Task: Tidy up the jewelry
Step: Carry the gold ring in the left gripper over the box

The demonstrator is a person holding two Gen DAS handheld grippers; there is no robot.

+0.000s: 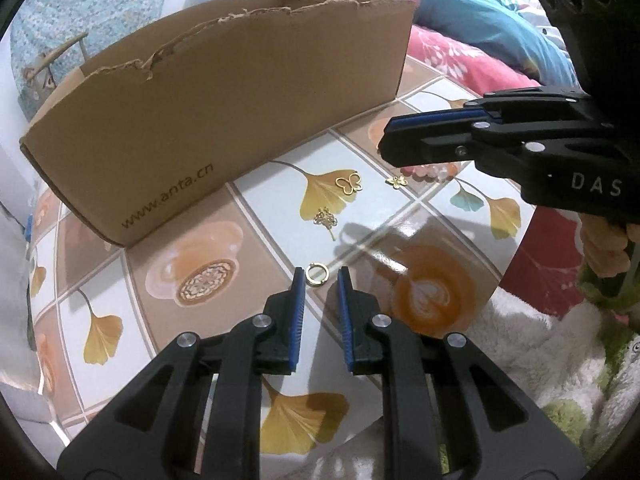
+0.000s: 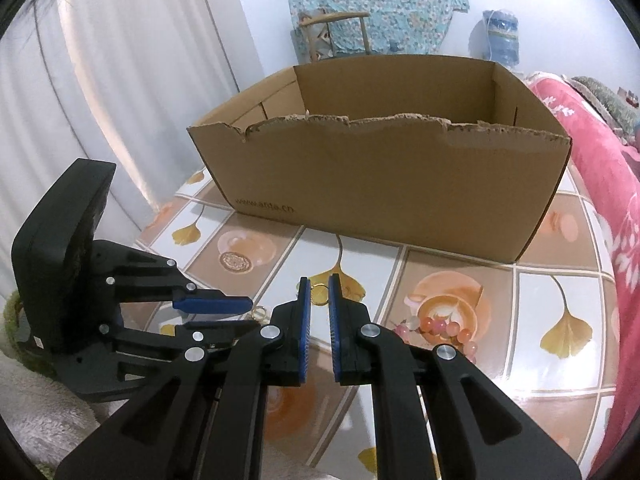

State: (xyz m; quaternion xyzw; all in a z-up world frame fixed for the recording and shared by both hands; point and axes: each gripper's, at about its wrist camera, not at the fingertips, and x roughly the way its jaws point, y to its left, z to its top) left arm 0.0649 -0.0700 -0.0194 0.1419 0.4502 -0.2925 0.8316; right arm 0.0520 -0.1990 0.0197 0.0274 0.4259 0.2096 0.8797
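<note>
While box [image 2: 380,184] hides contents: L tongs [image 1: 321,276] released, R tongs [image 2: 319,284] clenched, empty.

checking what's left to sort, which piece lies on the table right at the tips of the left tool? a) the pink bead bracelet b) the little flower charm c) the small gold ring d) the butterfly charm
c: in the left wrist view the small gold ring lies flat on the table just off the tips of the left tool, while the butterfly charm lies farther off toward the cardboard box.
</note>
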